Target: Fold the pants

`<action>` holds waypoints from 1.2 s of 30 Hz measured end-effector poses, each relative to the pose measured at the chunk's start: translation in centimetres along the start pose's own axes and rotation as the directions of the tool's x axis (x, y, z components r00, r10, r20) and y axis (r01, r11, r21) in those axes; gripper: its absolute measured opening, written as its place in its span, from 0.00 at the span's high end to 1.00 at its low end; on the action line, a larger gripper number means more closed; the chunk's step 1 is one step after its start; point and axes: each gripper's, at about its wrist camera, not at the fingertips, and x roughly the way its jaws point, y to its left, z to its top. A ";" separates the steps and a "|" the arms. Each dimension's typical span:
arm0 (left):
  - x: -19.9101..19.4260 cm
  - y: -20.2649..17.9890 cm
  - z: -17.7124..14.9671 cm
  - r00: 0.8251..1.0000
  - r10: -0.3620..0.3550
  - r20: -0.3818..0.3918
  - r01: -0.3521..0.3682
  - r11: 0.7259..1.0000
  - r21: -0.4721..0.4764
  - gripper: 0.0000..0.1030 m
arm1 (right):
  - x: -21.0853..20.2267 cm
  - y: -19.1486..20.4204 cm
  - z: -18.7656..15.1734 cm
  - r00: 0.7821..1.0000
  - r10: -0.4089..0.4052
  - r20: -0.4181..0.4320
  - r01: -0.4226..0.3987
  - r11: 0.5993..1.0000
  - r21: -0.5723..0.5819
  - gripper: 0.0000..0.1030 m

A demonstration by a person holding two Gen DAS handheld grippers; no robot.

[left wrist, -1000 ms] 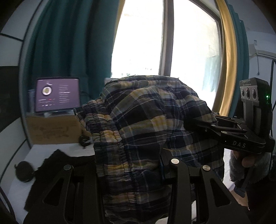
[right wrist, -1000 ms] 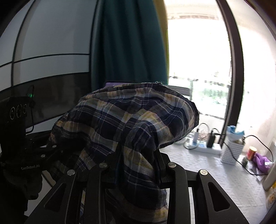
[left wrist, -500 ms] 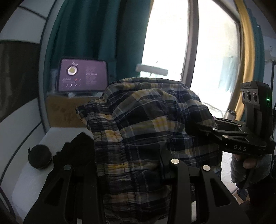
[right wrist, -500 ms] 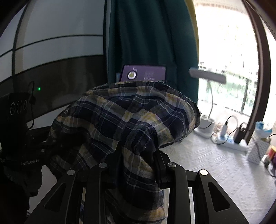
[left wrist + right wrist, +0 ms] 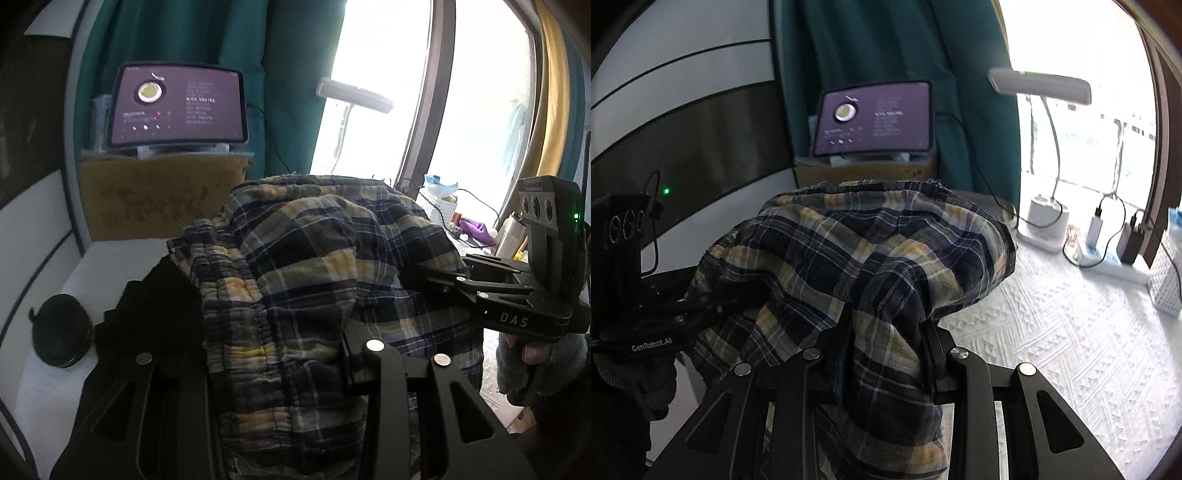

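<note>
I've got the plaid pants (image 5: 314,295) bunched up in the air over the counter (image 5: 1052,332), left gripper (image 5: 273,365) and right gripper (image 5: 886,354) each clamped on fabric so I can lay them flat.

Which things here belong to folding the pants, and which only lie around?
Job:
- navy-and-yellow plaid cotton pants
- left gripper
- right gripper

Lying about:
- purple-screen tablet
- brown cardboard box
- white desk lamp
- round black case
</note>
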 end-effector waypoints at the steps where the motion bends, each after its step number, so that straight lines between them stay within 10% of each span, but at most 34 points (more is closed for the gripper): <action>1: 0.6 0.1 0.1 1.000 -0.002 -0.010 0.002 1.000 -0.002 0.65 | 0.4 -0.3 0.0 1.000 -0.002 -0.007 0.002 1.000 0.006 0.69; 23: 6.6 3.1 -2.1 0.973 0.060 -0.221 -0.079 0.994 -0.079 0.52 | 10.1 -6.9 -2.5 0.981 0.064 -0.182 -0.034 0.985 0.166 0.64; 36: 5.6 4.8 -2.8 0.967 0.073 -0.246 -0.107 0.986 -0.127 0.40 | 7.9 -12.2 -4.2 0.976 -0.057 -0.209 0.110 0.960 0.256 0.55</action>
